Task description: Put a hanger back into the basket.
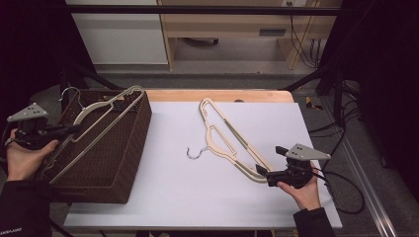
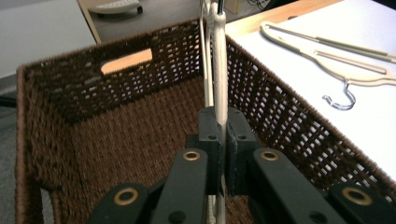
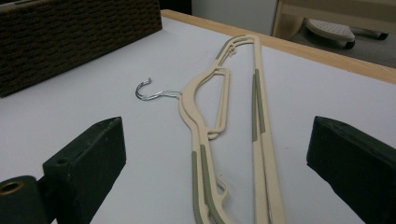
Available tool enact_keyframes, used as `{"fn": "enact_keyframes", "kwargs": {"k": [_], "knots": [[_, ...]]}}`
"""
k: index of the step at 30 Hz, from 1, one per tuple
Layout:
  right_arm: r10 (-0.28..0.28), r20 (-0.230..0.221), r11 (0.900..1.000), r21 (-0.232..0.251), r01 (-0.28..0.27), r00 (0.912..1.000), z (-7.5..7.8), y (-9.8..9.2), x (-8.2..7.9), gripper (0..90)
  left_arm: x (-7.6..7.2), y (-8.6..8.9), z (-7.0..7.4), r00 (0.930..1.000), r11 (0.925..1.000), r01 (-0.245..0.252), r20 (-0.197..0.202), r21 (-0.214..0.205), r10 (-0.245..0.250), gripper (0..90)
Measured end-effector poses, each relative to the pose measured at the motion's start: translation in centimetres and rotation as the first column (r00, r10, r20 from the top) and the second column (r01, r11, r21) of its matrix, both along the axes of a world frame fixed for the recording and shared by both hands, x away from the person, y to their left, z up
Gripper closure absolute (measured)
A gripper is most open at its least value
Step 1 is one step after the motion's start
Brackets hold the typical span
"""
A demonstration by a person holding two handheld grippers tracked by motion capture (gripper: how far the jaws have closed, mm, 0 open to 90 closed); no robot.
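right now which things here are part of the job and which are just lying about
In the job:
- cream plastic hanger held by the shut left gripper in the dark brown woven basket
- second cream hanger on the white tabletop, before the open right gripper

Lying about:
- wooden shelf unit behind the table
- floor cables
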State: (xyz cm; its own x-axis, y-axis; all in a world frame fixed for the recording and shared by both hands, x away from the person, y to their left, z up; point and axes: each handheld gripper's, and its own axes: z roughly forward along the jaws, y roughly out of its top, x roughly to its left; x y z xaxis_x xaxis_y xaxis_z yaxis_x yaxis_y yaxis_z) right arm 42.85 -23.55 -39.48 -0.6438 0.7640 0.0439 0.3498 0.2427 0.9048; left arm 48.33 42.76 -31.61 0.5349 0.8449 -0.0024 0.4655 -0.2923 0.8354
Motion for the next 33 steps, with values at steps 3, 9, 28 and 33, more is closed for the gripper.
{"fn": "enact_keyframes", "kwargs": {"k": [3,9,28,33], "knots": [[0.004,-0.002,1.0,-0.005,-0.004,1.0,-0.1,0.1,0.1,4.9,0.1,0.5,-0.9,0.9999,0.9999,-0.004,-0.012,-0.016,0.004,87.0],[0.013,-0.011,0.9999,-0.01,-0.013,0.9999,-0.3,0.3,0.1,5.0,0.0,0.9,-2.4,0.9977,1.0,0.002,-0.068,-0.008,-0.003,87.0],[0.015,-0.024,0.9998,-0.014,-0.015,0.9996,-0.6,0.8,0.3,5.1,1.5,1.1,-5.9,0.9629,0.9829,-0.173,-0.199,0.064,0.182,78.9],[0.017,-0.021,0.9997,-0.02,-0.017,0.9996,-0.6,0.8,0.3,5.0,0.0,1.6,-4.9,0.9706,0.978,-0.208,-0.121,0.014,0.208,66.9]]}}
